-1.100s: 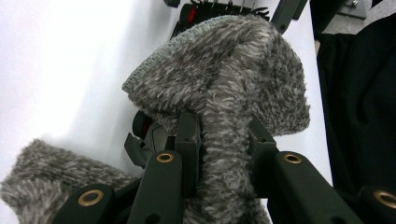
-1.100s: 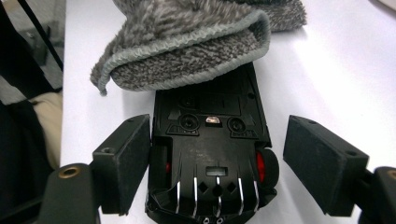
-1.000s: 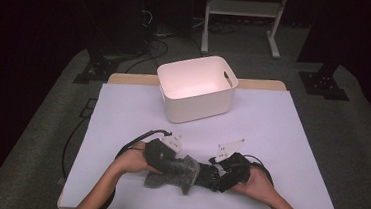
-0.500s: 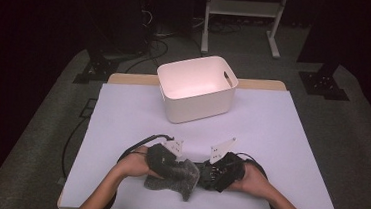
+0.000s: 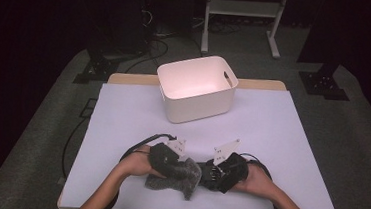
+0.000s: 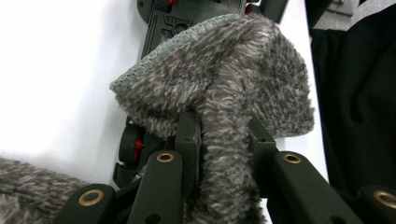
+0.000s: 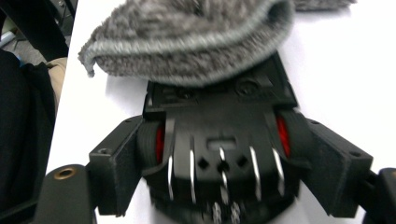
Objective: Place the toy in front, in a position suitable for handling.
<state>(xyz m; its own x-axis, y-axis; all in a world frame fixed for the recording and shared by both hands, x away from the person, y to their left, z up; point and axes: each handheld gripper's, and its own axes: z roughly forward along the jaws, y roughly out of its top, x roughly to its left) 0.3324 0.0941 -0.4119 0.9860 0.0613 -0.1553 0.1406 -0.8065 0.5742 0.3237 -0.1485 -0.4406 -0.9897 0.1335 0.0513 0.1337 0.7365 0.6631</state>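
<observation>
Still the left tongs clamped on the grey sock; right tongs spread wide.

wide-spread right gripper jaws, fuzzy grey sock just beyond, on white table

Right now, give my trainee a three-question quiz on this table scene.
1. True or false: the left gripper is shut on the grey fuzzy cloth.
2. How do the right gripper jaws stand? A. wide apart B. pressed together
3. What container stands on the table beyond both grippers?

Key: 1 true. 2 A. 3 the white bin, which looks empty.
</observation>
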